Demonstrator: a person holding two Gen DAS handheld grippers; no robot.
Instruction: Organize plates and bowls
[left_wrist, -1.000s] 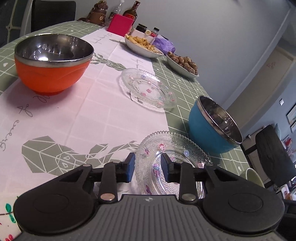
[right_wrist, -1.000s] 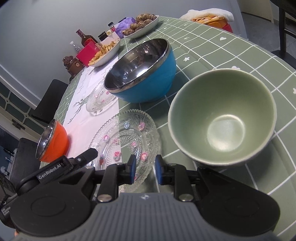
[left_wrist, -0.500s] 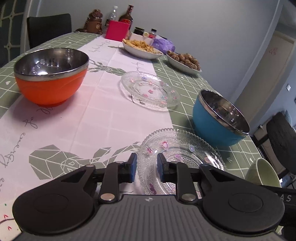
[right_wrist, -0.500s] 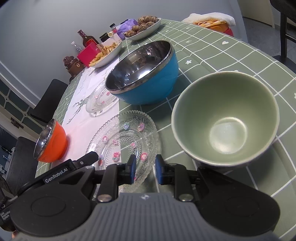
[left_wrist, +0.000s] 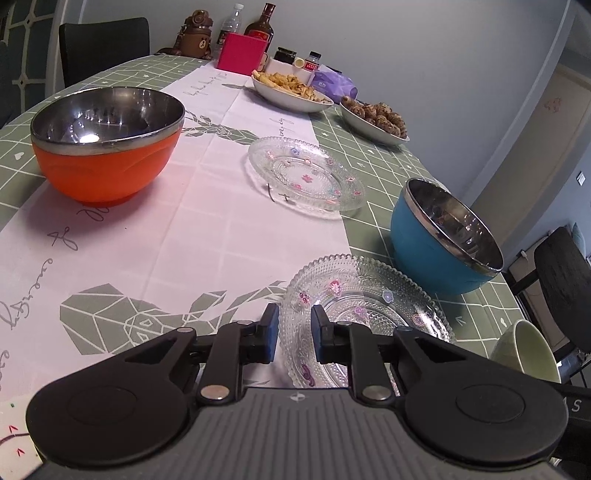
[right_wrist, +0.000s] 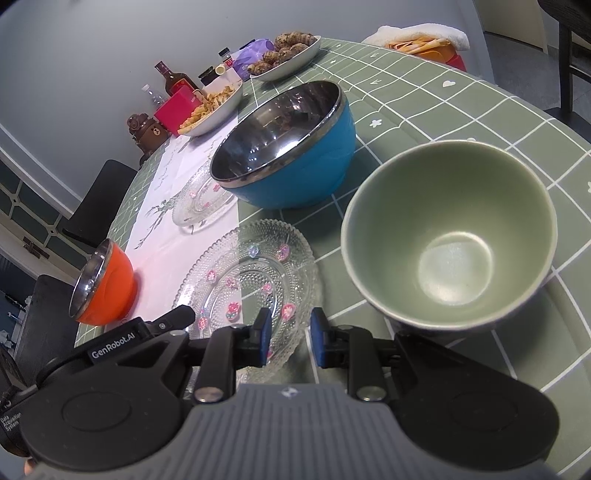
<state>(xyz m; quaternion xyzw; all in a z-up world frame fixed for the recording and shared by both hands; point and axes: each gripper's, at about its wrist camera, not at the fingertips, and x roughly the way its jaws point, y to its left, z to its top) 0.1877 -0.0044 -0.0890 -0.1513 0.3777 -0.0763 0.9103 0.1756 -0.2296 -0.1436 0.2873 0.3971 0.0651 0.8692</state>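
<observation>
Narrowing of the left gripper (left_wrist: 293, 334) is recorded against a second ago: its jaws, then set wider, are now drawn in to a small gap at the near rim of the near glass plate (left_wrist: 365, 310), though contact with the rim cannot be confirmed. A pickup is judged imminent. The right gripper (right_wrist: 290, 338) is unchanged, nearly closed and empty, above the same plate's edge. The far glass plate (left_wrist: 306, 177) lies on the white runner (left_wrist: 166, 229). The blue bowl (left_wrist: 439, 247) stands just beside the near plate and crowds any lift path; the green bowl (right_wrist: 448, 236) and orange bowl (left_wrist: 107, 142) remain apart.
</observation>
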